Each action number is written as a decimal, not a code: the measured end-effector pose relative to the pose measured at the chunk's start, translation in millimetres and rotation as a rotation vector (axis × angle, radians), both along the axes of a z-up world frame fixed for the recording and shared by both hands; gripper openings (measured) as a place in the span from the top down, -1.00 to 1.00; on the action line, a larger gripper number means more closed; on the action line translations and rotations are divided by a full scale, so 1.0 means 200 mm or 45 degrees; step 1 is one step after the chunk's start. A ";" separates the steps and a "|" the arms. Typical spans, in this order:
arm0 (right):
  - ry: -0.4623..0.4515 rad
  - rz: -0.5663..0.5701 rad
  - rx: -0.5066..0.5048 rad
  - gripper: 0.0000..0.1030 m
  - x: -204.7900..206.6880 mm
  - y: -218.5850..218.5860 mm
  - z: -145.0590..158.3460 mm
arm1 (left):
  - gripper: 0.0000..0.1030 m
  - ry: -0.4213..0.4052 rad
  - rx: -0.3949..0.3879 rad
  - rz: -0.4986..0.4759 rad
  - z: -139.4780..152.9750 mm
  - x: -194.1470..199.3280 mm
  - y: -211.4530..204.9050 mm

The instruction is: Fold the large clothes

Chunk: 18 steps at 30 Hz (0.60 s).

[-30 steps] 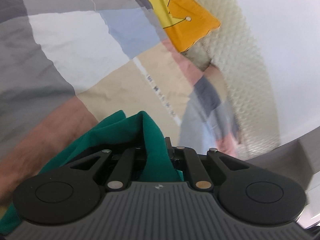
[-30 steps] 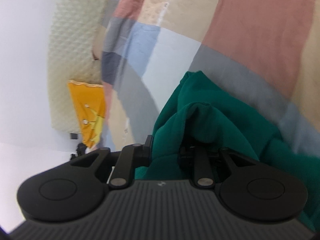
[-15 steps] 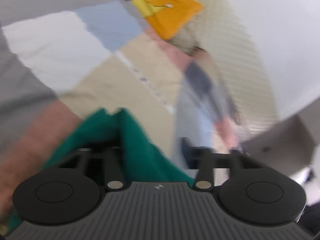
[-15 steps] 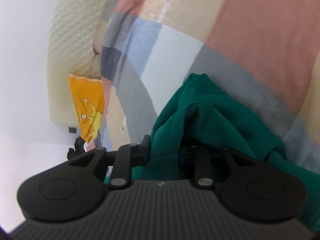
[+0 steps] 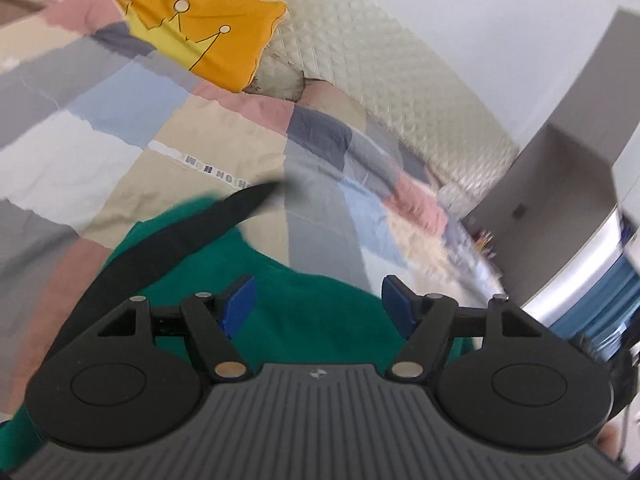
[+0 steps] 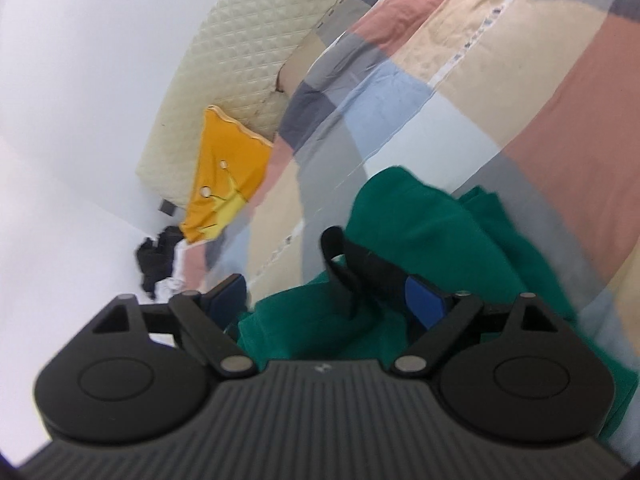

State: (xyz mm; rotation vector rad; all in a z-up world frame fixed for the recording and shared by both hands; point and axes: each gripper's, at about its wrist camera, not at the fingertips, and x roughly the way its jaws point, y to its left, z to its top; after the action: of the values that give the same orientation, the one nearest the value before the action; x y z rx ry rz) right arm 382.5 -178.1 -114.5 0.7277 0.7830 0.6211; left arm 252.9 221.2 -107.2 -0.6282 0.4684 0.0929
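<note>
A green garment [image 5: 304, 312] lies bunched on the patchwork bedspread [image 5: 120, 136], just under both grippers. My left gripper [image 5: 318, 304] is open, its blue pads [image 5: 240, 300] spread wide above the cloth and holding nothing. A black strap [image 5: 172, 244] hangs across the left wrist view. In the right wrist view the green garment [image 6: 420, 232] lies in folds below my right gripper [image 6: 326, 300], which is open with blue pads [image 6: 424, 304] apart. A black strap loop [image 6: 352, 264] hangs between them.
An orange pillow with a crown drawing [image 5: 200, 36] lies at the head of the bed against a quilted cream headboard [image 5: 380, 68]. It also shows in the right wrist view [image 6: 228, 168]. Dark clothes [image 6: 156, 256] lie beyond the pillow. A grey cabinet [image 5: 568, 184] stands at right.
Both grippers were shut on the green garment and have opened, letting it drop onto the bedspread. Both have pulled back, and the views have swung toward the headboard.
</note>
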 end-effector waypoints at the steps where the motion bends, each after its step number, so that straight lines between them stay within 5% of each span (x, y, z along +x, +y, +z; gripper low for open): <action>1: -0.018 -0.011 -0.038 -0.73 0.01 0.01 0.00 | -0.44 0.005 0.018 -0.005 -0.01 0.01 -0.01; 7: -0.166 -0.056 -0.384 -0.73 0.11 0.13 0.03 | -0.44 0.086 0.073 -0.033 -0.08 0.16 -0.03; 11: -0.225 0.040 -0.453 -0.69 0.13 0.23 0.01 | -0.44 0.124 0.075 -0.056 -0.14 0.22 -0.04; 18: -0.269 0.207 -0.884 -0.67 0.18 0.44 -0.17 | -0.44 0.201 0.080 -0.012 -0.19 0.25 -0.03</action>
State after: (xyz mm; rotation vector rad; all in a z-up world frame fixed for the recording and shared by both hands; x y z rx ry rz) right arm 417.6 -90.4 -148.5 -0.0371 0.7969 0.5119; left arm 302.3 214.5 -145.8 -0.5587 0.6184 0.1481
